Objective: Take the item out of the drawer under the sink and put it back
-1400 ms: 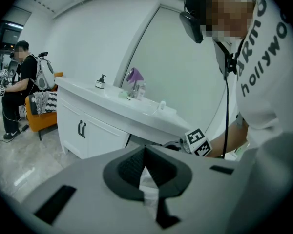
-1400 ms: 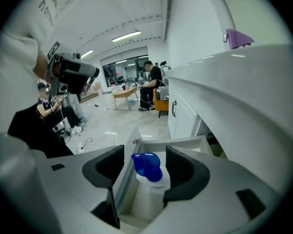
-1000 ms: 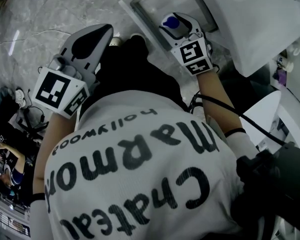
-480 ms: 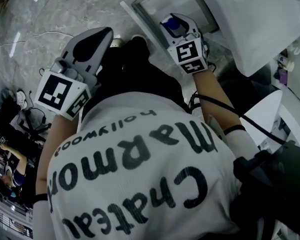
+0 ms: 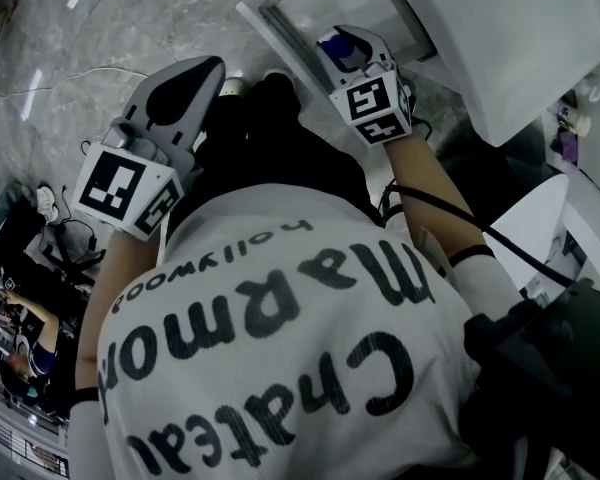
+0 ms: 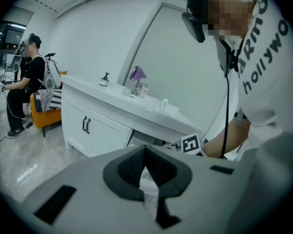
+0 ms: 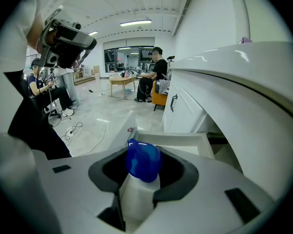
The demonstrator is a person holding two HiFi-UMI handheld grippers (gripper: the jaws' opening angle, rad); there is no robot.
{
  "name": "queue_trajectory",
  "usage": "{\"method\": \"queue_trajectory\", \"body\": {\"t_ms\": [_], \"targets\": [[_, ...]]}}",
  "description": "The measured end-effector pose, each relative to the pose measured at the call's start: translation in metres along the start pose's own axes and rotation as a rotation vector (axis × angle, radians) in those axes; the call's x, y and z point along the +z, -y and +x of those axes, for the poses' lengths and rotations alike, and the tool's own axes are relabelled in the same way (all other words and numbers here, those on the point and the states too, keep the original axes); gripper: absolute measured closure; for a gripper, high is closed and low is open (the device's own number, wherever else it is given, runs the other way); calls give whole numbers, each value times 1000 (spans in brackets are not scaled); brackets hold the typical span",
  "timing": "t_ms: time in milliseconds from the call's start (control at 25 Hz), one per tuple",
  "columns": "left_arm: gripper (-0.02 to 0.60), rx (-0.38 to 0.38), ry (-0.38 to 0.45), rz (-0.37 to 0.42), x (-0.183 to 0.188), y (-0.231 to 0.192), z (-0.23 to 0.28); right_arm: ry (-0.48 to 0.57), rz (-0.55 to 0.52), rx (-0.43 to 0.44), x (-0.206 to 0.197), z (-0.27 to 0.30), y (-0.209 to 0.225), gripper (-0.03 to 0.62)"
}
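Okay, left gripper [image 6: 145, 150] at 10 o'clock, jaws clenched, empty. Shirt [image 5: 280, 368] print reads "Chatea", "Marmon", "hollywood". Right gripper [image 7: 144, 155] at 1 o'clock, jaws just been closing, now grasping the white, blue-capped bottle [image 7: 136, 194] over the open drawer [image 7: 176, 139].

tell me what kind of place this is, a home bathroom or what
Probably a bathroom vanity display inside an open lab or workshop hall, not a home. A white vanity counter with an open drawer stands there, while a work table with seated people and loose cables on the floor lie beyond.
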State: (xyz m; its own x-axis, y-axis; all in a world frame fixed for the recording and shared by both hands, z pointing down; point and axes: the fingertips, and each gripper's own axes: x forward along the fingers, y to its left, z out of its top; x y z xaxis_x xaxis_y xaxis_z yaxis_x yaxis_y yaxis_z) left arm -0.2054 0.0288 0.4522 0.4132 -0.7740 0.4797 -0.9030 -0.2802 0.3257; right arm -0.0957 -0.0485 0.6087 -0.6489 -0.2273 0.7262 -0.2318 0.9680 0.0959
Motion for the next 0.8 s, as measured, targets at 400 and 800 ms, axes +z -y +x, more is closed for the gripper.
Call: {"method": "queue_trajectory", "body": {"t_ms": [400, 800], "targets": [[577, 2, 9, 19, 10, 5, 2, 2, 26, 15, 2, 0, -1, 434], [577, 62, 63, 63, 31, -4, -14, -67, -16, 26, 1, 7, -4, 444]]}}
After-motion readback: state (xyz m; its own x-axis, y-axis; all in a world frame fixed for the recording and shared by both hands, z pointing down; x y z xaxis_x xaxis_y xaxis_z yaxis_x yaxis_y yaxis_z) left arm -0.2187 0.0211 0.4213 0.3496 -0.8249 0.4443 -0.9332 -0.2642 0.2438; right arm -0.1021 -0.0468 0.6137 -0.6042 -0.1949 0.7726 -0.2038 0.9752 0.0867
